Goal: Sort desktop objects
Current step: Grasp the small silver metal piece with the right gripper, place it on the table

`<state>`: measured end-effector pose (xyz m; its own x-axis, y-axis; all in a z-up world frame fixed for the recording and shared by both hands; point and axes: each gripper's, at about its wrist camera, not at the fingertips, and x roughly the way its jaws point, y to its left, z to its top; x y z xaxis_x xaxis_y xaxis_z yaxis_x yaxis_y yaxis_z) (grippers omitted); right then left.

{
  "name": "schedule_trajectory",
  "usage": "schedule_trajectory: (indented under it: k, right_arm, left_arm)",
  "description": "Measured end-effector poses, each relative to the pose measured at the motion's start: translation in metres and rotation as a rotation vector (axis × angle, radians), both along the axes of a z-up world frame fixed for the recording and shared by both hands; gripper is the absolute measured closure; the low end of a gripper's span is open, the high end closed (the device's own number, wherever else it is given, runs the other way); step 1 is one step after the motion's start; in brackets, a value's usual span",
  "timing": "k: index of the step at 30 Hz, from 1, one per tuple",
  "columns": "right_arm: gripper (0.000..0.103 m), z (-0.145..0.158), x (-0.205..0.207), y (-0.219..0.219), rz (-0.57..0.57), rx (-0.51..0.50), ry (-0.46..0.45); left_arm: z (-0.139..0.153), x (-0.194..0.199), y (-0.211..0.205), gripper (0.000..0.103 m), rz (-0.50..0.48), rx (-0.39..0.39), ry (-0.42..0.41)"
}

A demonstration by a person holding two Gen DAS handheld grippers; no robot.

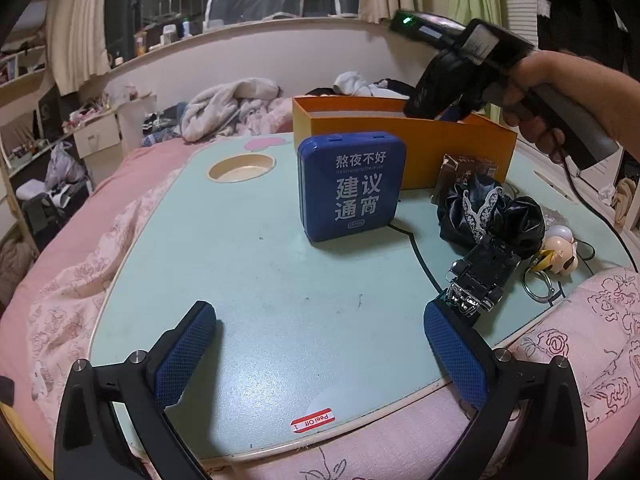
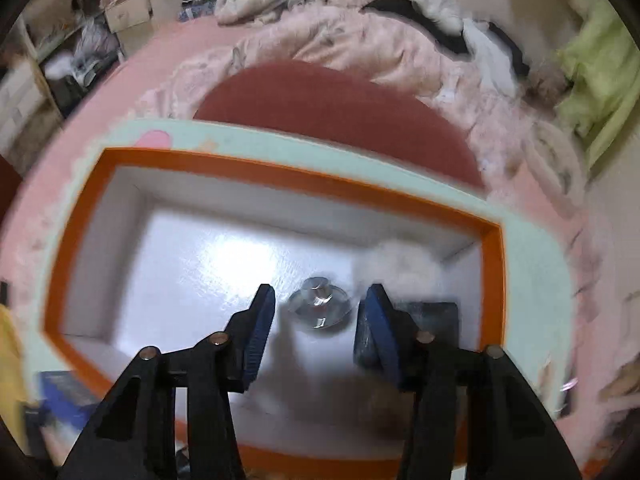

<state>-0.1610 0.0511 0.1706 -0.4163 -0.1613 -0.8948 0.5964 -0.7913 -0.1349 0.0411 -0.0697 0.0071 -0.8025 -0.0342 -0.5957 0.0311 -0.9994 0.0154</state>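
desktop objects, the things you are sorting, lie in two groups: some wait on the pale green counter (image 1: 248,264), others already sit in the orange box (image 1: 420,140) at the counter's 12 o'clock edge.

on the counter, the blue tin (image 1: 352,186) stands upright at centre, just in front of the box. at 3 o'clock a black scrunchie (image 1: 492,210) touches a black toy car (image 1: 482,276), with a figure keychain (image 1: 558,256) just beside them and a brown packet (image 1: 468,172) leaning by the box wall. clustered this way, each must be lifted singly.

your left hand-held gripper (image 1: 320,344) rests low over the counter's 6 o'clock edge, jaws spread wide and empty. its right pad is just beside the toy car, which looks like a likely next pick.

your right hand-held gripper (image 2: 316,320) points steeply down into the box. its jaws stand partly closed with nothing pressed between the pads; the view is blurred. a clear suction cup (image 2: 320,306) lies on the white box floor between the fingertips, a pale fluffy item (image 2: 400,264) sits at 1 o'clock of it, and a dark flat item (image 2: 436,316) lies behind the right finger. things gathered at that end leave the left floor free for bulkier pieces such as the tin.
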Motion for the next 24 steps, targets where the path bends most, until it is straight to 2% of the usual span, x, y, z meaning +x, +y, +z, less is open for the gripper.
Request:
schedule_trajectory:
  k: [3, 4, 8, 10, 12, 15, 19, 21, 24]
  right_arm:
    - [0.085, -0.004, 0.011, -0.016, 0.061, 0.136, 0.04]
    - [0.086, -0.01, 0.016, -0.02, 0.096, 0.164, 0.01]
    - [0.086, -0.008, 0.024, -0.016, 0.112, 0.14, 0.02]
    - [0.086, -0.005, 0.023, -0.01, 0.111, 0.103, -0.002]
    - [0.086, 0.005, 0.026, -0.004, 0.104, 0.046, 0.019]
    - [0.086, 0.037, 0.038, 0.016, 0.109, -0.123, 0.028]
    - [0.086, 0.075, 0.076, 0.048, 0.199, -0.316, -0.007]
    - [0.086, 0.075, 0.096, 0.058, 0.223, -0.348, -0.03]
    - [0.085, 0.053, 0.108, 0.068, 0.228, -0.354, -0.085]
  left_arm:
    - [0.0, 0.001, 0.0, 0.0, -0.001, 0.003, 0.0]
    - [-0.001, 0.002, 0.0, 0.0, -0.002, 0.004, 0.0]
    - [0.0, 0.003, 0.0, 0.0, -0.002, 0.004, 0.004]
    - [0.0, 0.003, 0.0, 0.0, -0.002, 0.003, 0.003]
    - [0.0, 0.004, 0.0, 0.0, -0.002, 0.004, 0.004]
    - [0.0, 0.004, 0.0, 0.0, -0.001, 0.004, 0.004]
    - [0.0, 0.004, 0.001, 0.0, 0.001, 0.003, 0.004]
    - [0.001, 0.004, 0.002, 0.0, 0.002, 0.003, 0.005]
    - [0.0, 0.004, 0.001, 0.0, 0.001, 0.003, 0.005]
